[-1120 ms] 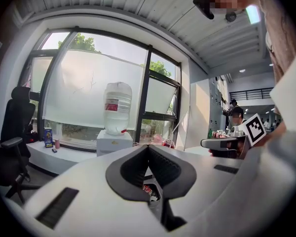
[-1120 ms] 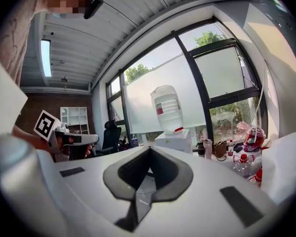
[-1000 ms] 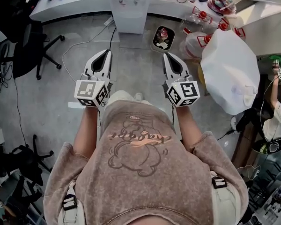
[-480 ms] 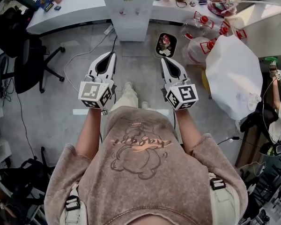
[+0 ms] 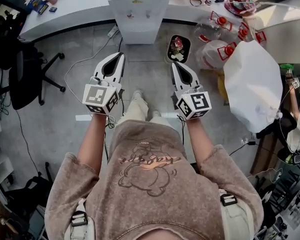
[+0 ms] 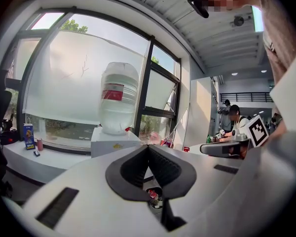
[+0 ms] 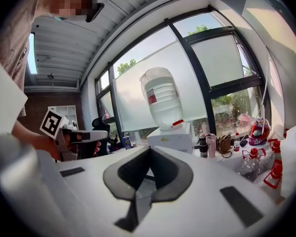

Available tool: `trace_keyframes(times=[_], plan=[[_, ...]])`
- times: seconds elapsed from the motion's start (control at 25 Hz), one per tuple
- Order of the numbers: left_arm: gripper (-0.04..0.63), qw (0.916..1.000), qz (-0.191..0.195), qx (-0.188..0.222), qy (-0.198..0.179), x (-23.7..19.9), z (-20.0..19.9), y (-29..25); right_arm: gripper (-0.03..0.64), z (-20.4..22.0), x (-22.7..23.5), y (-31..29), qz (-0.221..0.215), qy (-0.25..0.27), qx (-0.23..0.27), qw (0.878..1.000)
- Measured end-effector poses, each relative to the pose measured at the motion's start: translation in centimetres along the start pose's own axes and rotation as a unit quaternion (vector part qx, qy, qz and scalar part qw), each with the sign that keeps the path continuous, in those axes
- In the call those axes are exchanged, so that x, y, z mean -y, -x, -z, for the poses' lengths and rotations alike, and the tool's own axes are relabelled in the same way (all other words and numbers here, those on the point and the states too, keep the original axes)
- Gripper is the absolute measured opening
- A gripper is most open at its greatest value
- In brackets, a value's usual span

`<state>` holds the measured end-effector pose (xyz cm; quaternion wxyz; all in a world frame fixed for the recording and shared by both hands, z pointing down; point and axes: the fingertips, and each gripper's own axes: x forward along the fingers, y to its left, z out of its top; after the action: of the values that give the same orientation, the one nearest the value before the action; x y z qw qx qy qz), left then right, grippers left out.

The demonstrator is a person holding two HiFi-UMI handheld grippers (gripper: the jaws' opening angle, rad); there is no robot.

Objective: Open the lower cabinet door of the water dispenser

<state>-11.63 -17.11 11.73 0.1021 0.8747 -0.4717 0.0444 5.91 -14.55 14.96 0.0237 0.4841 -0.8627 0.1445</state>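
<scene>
Across open floor from the upright, front-facing water dispenser, the left gripper and right gripper are held empty, jaws pressed together.

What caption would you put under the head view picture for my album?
Facing the white box-shaped water dispenser, left gripper and right gripper held out, jaws shut.

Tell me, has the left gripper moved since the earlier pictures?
Yes. The left gripper has advanced toward the water dispenser, passing further ahead of the office chair beside it.
</scene>
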Motion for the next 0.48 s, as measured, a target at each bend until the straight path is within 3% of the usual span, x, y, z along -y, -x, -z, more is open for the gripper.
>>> trace_keyframes(times=[0.28,0.48], plan=[[0.017,0.9999,0.012,0.01,0.002,-2.5,3.7,-4.2,0.006,3.5,2.9,-3.9,0.007,0.009,0.005,1.0],[0.017,0.9997,0.014,0.018,-0.002,-3.5,8.6,-7.9,0.006,8.1,6.2,-6.6,0.006,0.007,0.009,1.0]])
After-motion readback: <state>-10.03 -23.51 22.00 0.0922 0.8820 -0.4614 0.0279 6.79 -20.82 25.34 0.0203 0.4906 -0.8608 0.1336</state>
